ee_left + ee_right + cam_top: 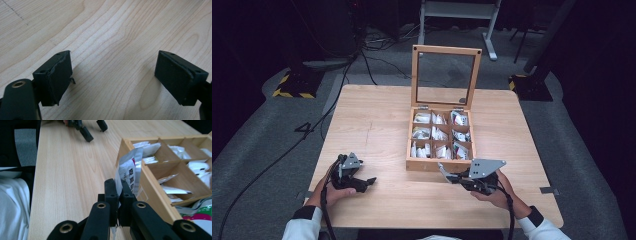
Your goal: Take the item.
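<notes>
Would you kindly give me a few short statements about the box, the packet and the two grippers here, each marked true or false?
1. The wooden box has its lid open. True.
2. The right gripper is empty. False: it pinches a silver packet.
3. The left gripper is open above bare table. True.
4. The packet lies inside a compartment. False: it is held outside the box, by its front wall.

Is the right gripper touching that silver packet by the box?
Touching. The right gripper view shows the right gripper with its jaws closed on the silver packet, pinching its lower part, just outside the wooden box.
</notes>
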`<state>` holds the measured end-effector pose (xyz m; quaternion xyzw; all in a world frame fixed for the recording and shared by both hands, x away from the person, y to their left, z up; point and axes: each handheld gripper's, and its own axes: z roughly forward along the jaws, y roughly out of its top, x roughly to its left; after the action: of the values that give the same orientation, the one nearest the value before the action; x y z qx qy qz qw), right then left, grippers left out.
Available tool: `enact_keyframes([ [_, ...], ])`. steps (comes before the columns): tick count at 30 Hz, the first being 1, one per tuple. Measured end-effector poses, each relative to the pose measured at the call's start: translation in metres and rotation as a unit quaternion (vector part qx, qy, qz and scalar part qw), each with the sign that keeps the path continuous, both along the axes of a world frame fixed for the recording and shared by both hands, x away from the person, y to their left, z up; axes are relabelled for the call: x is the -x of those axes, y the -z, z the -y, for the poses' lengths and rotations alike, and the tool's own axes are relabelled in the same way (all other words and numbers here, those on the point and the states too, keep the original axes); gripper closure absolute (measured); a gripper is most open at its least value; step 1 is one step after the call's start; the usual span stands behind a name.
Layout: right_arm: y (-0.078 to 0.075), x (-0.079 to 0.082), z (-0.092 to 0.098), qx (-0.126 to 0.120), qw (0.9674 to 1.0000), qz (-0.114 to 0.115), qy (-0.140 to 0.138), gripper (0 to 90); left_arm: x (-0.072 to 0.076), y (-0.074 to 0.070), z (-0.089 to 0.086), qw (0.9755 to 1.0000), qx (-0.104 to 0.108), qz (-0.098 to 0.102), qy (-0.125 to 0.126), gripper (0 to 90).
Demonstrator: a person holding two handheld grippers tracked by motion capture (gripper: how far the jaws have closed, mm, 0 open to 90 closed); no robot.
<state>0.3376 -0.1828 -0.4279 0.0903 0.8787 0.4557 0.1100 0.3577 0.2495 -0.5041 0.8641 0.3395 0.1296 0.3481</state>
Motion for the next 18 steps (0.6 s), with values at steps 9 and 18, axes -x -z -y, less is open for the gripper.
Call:
enact_keyframes([
  [9,0.015,-0.003,-0.007,0.038,0.9992,-0.012,-0.006,88.1,0.000,0.000,0.000,1.0000,-0.001,0.000,-0.002,14.9],
  [18,0.028,-0.004,-0.014,0.088,0.9957,-0.023,-0.019,87.6,0.000,0.000,0.000,1.0000,0.000,0.000,-0.002,14.9],
])
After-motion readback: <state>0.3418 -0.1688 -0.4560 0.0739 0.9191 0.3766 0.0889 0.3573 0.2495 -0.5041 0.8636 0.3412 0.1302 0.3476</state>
